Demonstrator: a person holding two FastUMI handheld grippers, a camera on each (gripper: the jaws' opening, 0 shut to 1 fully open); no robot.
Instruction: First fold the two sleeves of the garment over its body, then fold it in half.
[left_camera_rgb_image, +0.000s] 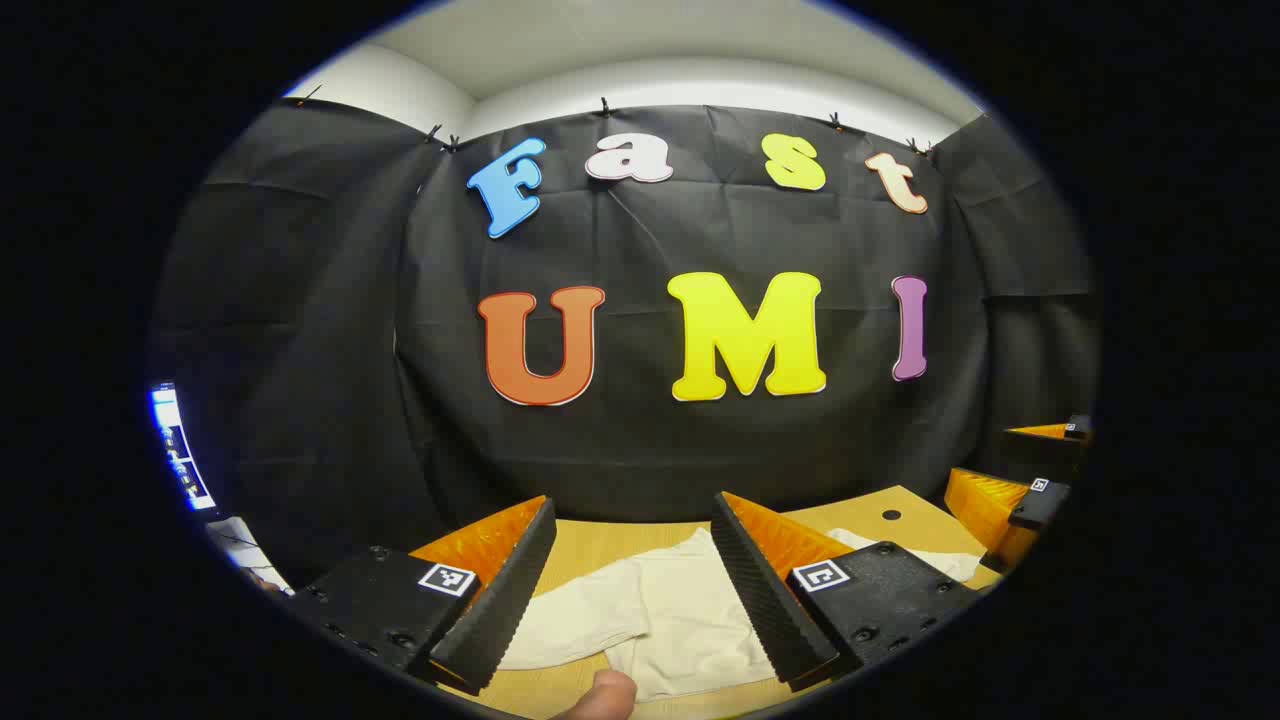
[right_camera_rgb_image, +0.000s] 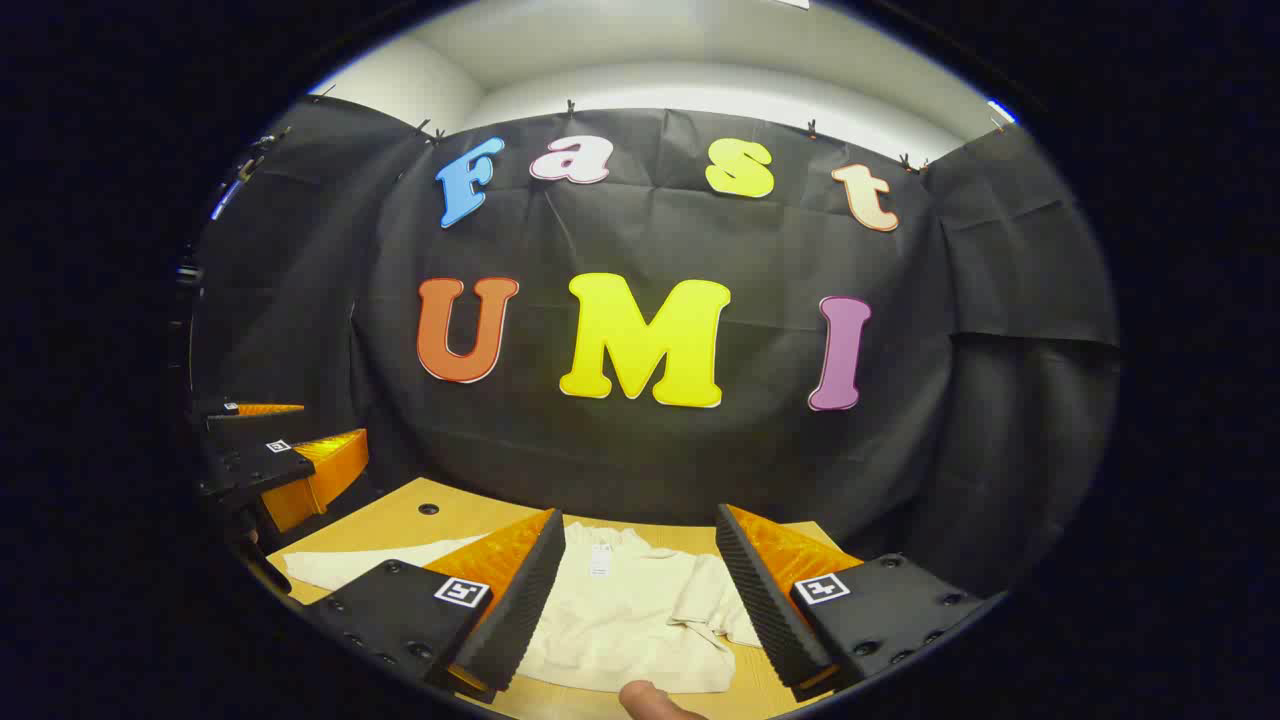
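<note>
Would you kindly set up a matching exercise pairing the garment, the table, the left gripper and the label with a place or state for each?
Things:
1. garment
2. table
3. left gripper
4. label

Places or states:
A. open, above the cloth
B. small and white, at the collar
C. cream, lying spread out and rumpled
D. wooden, with a small dark hole in its top

Pairs: 1-C, 2-D, 3-A, 4-B
</note>
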